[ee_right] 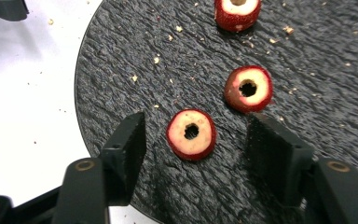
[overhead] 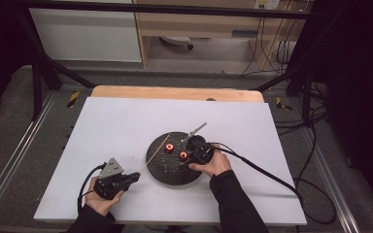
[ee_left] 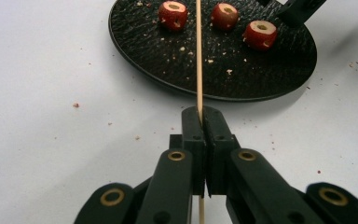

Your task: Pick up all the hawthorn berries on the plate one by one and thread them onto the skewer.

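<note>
1. Left gripper [overhead: 132,176]: held low at the near-left of the table by the person's left hand [overhead: 102,196], pointing toward the plate. Its jaws are pressed together on a thin wooden skewer [ee_left: 198,56], which runs forward from between the jaw tips out over the plate.
2. Right gripper [ee_right: 193,140]: held by the right hand [overhead: 217,164] over the plate's right side. Its jaws are spread apart, one on either side of a fruit ring without touching it.
3. Surface: a white table top [overhead: 126,126] with a wooden edge at the far side; scattered crumbs lie on it. Beyond stand a dark frame, cabinets and trailing cables.
4. Plate [ee_right: 121,70]: round, black, rough-textured, lying near the table's centre and flecked with pale crumbs.
5. Fruit rings: three short red-skinned pieces with pale flesh and a hole through the core lie on the plate: the nearest ring [ee_right: 191,134] between the right jaws, a second ring [ee_right: 248,88] just beyond it, a third ring [ee_right: 237,13] farther off.
</note>
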